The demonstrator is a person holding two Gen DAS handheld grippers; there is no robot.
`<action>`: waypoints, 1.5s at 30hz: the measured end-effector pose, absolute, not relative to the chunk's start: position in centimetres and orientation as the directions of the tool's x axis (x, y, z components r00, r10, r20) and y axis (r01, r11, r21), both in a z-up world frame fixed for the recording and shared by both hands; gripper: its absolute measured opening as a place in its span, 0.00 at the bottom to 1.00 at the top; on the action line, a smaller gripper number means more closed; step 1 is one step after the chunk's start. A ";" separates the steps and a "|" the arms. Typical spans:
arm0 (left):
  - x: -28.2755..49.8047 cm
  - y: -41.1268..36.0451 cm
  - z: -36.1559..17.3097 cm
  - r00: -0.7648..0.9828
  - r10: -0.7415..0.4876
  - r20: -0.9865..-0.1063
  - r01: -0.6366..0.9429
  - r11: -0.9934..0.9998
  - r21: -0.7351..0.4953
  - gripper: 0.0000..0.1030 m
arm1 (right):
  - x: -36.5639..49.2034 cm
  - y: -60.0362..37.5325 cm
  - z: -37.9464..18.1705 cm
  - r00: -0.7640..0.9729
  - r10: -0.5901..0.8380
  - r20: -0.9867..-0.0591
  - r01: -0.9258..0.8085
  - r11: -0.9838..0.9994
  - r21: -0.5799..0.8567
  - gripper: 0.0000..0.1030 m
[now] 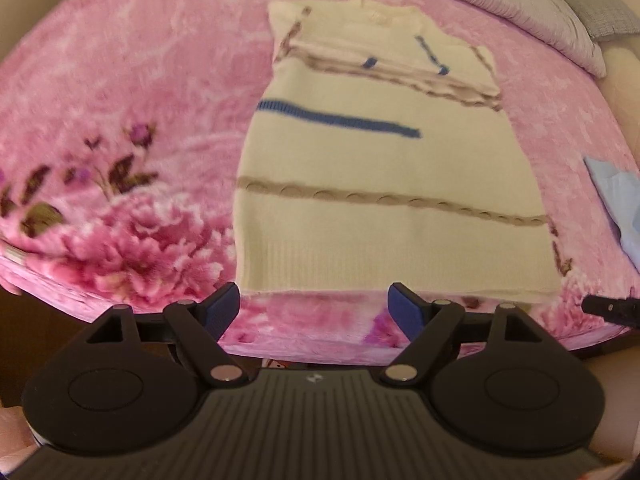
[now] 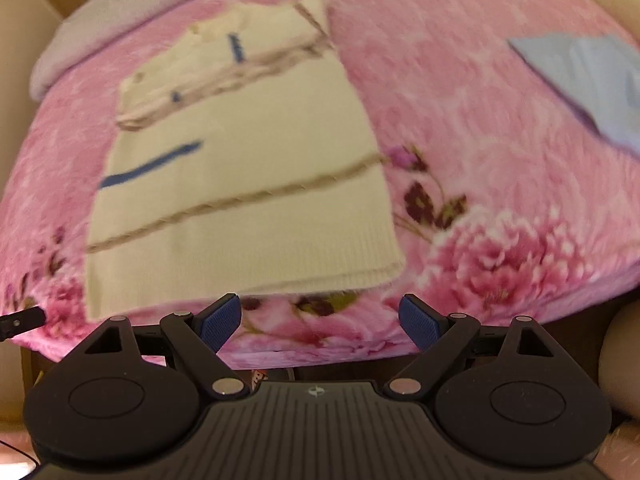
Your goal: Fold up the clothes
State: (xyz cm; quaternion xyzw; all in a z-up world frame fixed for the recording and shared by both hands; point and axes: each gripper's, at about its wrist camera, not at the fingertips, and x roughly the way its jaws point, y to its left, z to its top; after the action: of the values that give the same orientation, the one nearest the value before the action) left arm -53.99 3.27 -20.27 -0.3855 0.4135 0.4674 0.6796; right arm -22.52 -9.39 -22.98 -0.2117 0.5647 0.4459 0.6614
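A cream knit sweater (image 1: 384, 184) with blue and tan stripes lies flat on the pink floral blanket (image 1: 120, 120), sleeves folded in across the chest, ribbed hem toward me. It also shows in the right wrist view (image 2: 240, 184). My left gripper (image 1: 314, 308) is open and empty, just short of the hem's middle. My right gripper (image 2: 320, 318) is open and empty, just short of the hem's right part. The right gripper's tip shows at the left view's right edge (image 1: 608, 308); the left gripper's tip shows at the right view's left edge (image 2: 20, 322).
A light blue folded cloth (image 2: 588, 80) lies on the blanket (image 2: 480, 120) right of the sweater; it also shows in the left wrist view (image 1: 620, 208). A grey-lilac quilt and pillow (image 1: 520, 4) lie at the far side. The bed's front edge runs just under both grippers.
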 end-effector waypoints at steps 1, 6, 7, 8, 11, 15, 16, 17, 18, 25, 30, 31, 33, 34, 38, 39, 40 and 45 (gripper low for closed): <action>-54.4 3.8 -21.3 0.224 0.311 -0.924 -0.953 0.269 -0.140 0.76 | -22.4 -9.3 -24.0 -0.025 0.344 -0.939 -0.823 0.525 0.214 0.86; -55.4 6.0 -25.5 0.248 0.330 -0.911 -0.937 0.322 -0.138 0.76 | -22.3 -9.1 -28.1 0.045 0.372 -0.927 -0.820 0.544 0.178 0.86; -55.4 6.2 -26.2 0.255 0.341 -0.905 -0.932 0.336 -0.135 0.76 | -22.3 -9.0 -28.7 0.063 0.387 -0.920 -0.823 0.541 0.171 0.86; -55.4 6.3 -26.6 0.266 0.359 -0.895 -0.925 0.356 -0.132 0.76 | -22.5 -9.0 -29.2 0.081 0.411 -0.908 -0.827 0.536 0.168 0.86; -55.5 6.1 -28.1 0.302 0.405 -0.863 -0.907 0.402 -0.129 0.76 | -23.1 -9.3 -30.6 0.118 0.494 -0.861 -0.837 0.516 0.181 0.86; -56.5 5.1 -29.8 0.345 0.458 -0.820 -0.893 0.430 -0.135 0.76 | -24.4 -10.9 -31.7 0.163 0.581 -0.797 -0.841 0.505 0.197 0.86; -56.9 4.8 -30.2 0.355 0.469 -0.809 -0.890 0.435 -0.138 0.76 | -24.9 -11.4 -31.9 0.176 0.597 -0.783 -0.842 0.503 0.195 0.86; -57.3 4.3 -30.3 0.376 0.480 -0.793 -0.883 0.444 -0.151 0.76 | -25.4 -12.0 -31.9 0.191 0.607 -0.772 -0.840 0.508 0.192 0.86; -58.0 3.6 -30.3 0.402 0.491 -0.773 -0.875 0.456 -0.166 0.76 | -25.8 -12.6 -32.0 0.203 0.616 -0.761 -0.836 0.513 0.192 0.86; -62.3 -0.8 -27.4 0.494 0.524 -0.694 -0.848 0.468 -0.249 0.75 | -29.4 -18.1 -29.0 0.183 0.694 -0.696 -0.801 0.516 0.304 0.86; -65.3 -3.8 -25.3 0.523 0.558 -0.644 -0.846 0.431 -0.314 0.75 | -30.5 -20.6 -26.7 0.172 0.741 -0.649 -0.806 0.485 0.340 0.83; -65.6 -4.2 -25.2 0.527 0.557 -0.642 -0.844 0.433 -0.317 0.75 | -30.5 -21.0 -26.4 0.172 0.750 -0.639 -0.802 0.482 0.351 0.83; -66.0 -4.7 -25.0 0.529 0.556 -0.641 -0.842 0.435 -0.318 0.75 | -30.4 -21.6 -26.3 0.158 0.760 -0.631 -0.792 0.479 0.379 0.83; -66.1 -4.9 -25.1 0.526 0.558 -0.642 -0.845 0.431 -0.317 0.75 | -30.2 -21.8 -26.5 0.142 0.758 -0.636 -0.784 0.479 0.396 0.83; -66.3 -3.7 -26.2 0.550 0.534 -0.642 -0.834 0.394 -0.386 0.70 | -28.6 -21.9 -27.7 0.072 0.757 -0.649 -0.747 0.472 0.468 0.82; -66.2 -3.1 -26.6 0.560 0.526 -0.640 -0.828 0.384 -0.409 0.69 | -28.2 -21.8 -28.0 0.064 0.757 -0.650 -0.742 0.472 0.477 0.82; -66.1 -2.4 -27.0 0.570 0.518 -0.637 -0.821 0.372 -0.432 0.68 | -27.7 -21.7 -28.2 0.056 0.758 -0.650 -0.736 0.471 0.487 0.80; -65.6 2.5 -29.8 0.594 0.480 -0.645 -0.801 0.272 -0.534 0.61 | -23.2 -19.3 -30.1 -0.022 0.773 -0.634 -0.680 0.454 0.576 0.66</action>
State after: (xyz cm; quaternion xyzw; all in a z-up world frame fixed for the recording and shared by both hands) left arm -65.57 2.52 -29.78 -0.4402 0.1819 0.4124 0.7766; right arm -23.17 -19.29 -30.10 0.0473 0.4900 0.5205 0.6976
